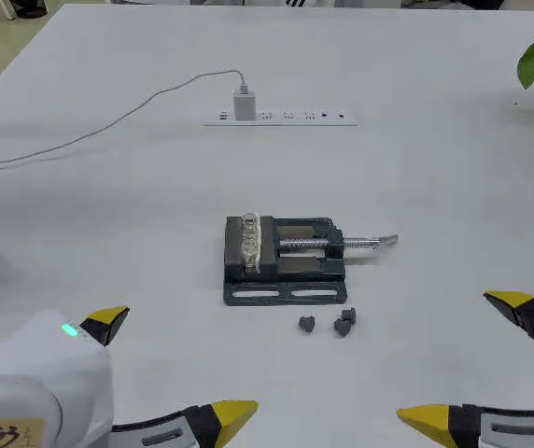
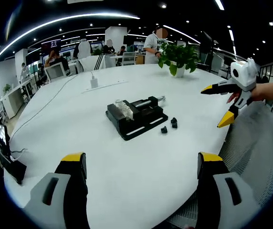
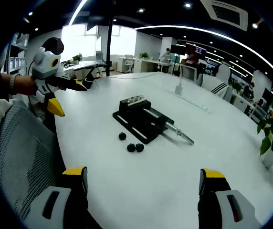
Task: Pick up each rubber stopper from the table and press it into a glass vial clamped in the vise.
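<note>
While left hand-held gripper (image 2: pixel 141 160) and right hand-held gripper (image 3: pixel 143 172) gape empty, vials (image 1: pixel 249 245) blur together.

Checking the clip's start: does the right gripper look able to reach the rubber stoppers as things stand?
Probably yes: the right gripper, jaws open, faces the three rubber stoppers lying loose on bare table beside the vise, with nothing between.

open-plan office, dark ceiling with strip lights (image 2: pixel 98 15). big white table (image 1: pixel 454 187), power strip (image 1: pixel 279 118) plugged on it, potted plant (image 2: pixel 177 55) at far edge, mesh chair (image 3: pixel 17 157) alongside.
</note>
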